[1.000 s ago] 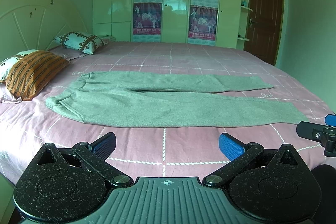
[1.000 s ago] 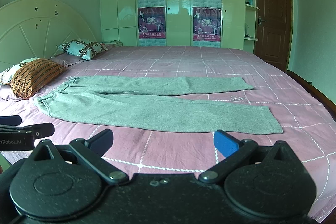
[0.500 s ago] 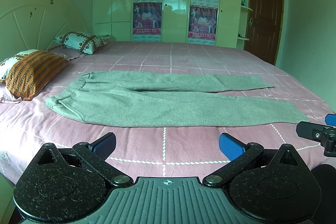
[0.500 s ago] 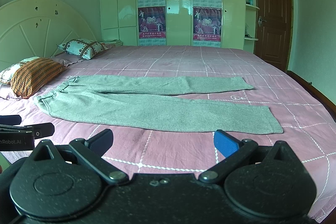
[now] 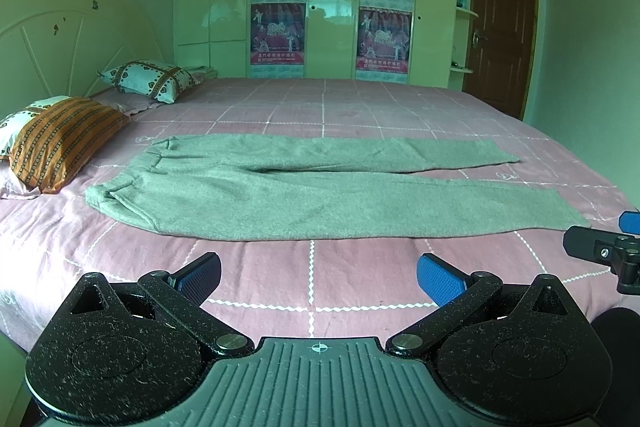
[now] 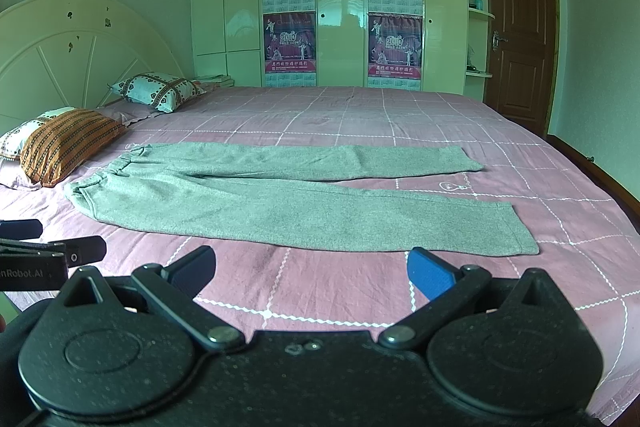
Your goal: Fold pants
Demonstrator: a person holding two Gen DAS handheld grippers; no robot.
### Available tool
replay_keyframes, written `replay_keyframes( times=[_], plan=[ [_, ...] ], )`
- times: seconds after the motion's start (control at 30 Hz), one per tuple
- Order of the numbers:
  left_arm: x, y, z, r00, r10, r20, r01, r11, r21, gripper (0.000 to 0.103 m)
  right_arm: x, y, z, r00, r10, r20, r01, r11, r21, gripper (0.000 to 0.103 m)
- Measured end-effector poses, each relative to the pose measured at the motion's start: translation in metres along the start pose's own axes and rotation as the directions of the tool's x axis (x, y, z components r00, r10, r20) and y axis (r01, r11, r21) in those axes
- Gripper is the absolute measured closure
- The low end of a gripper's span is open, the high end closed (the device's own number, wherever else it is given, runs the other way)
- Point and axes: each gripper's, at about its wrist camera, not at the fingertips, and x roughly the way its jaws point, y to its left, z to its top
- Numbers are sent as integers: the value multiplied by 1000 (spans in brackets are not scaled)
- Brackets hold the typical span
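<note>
The blue-padded fingers [image 5: 438, 277] of our left gripper [image 5: 318, 277] are standing wide apart, grasping nothing, and we are holding it above the near edge of the pink checked bed [image 5: 312, 267]. The fingers [image 6: 430, 273] of our right gripper [image 6: 310, 269] are spread in the same way. The grey knitted pants [image 6: 280, 203] are lying flat and unfolded on the bed, with the waistband near the orange striped pillow [image 6: 66, 143] and both legs stretching to the right.
</note>
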Motion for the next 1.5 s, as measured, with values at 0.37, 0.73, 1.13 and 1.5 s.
replay_keyframes(
  times=[0.37,0.73,1.13,1.5],
  plan=[
    [23,6,20,997,79,17,-80,992,96,0,29,-2,36,996,29,81,-29,1000,-1,6],
    [101,28,33,993,88,-72,-80,991,105,0,86,-9,41,999,37,7,-38,998,45,6],
    [243,159,110,978,130,-164,-119,990,79,0,205,-14,115,993,109,-45,-110,994,-2,20],
    [428,297,161,962,177,-207,-196,978,-71,17,383,43,172,972,184,-144,-197,977,-83,39]
  ],
)
